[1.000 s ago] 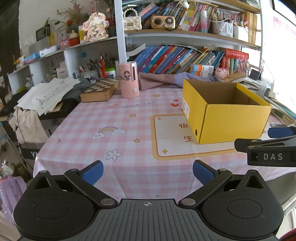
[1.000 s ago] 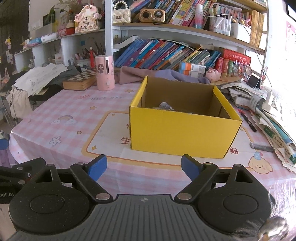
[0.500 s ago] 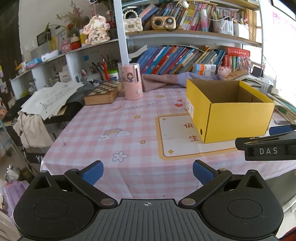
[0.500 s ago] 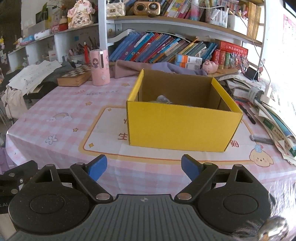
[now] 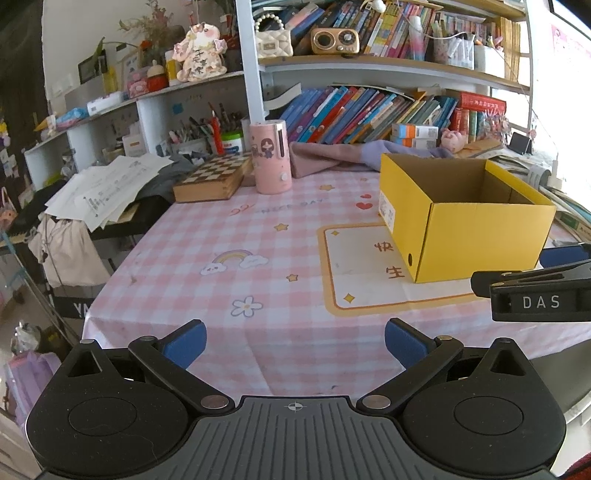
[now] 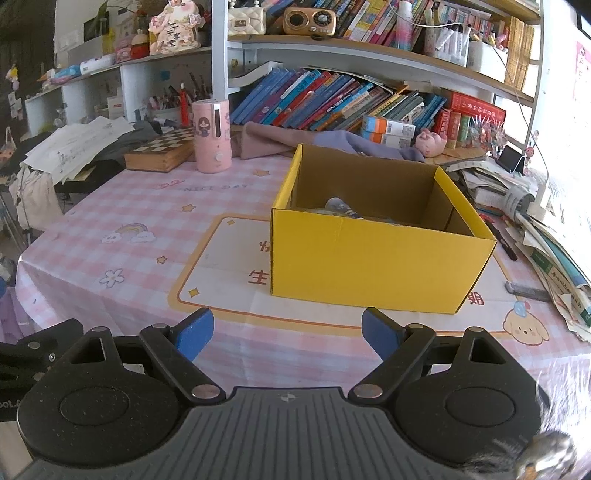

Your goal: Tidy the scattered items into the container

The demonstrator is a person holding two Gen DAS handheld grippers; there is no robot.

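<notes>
Grippers, left gripper [image 5: 293, 338] and right gripper [image 6: 287, 328], are hovering with jaws released and empty; yellow cardboard box [image 6: 373, 266] is sitting mid-worktop (already holding items), so tidying looks nearly finished, awaiting any stray.

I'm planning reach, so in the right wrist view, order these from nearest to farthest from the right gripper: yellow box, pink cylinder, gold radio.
From the right gripper:
1. Yellow box, straight ahead on the table.
2. Pink cylinder, farther back, left.
3. Gold radio, farthest, on the upper shelf.
</notes>
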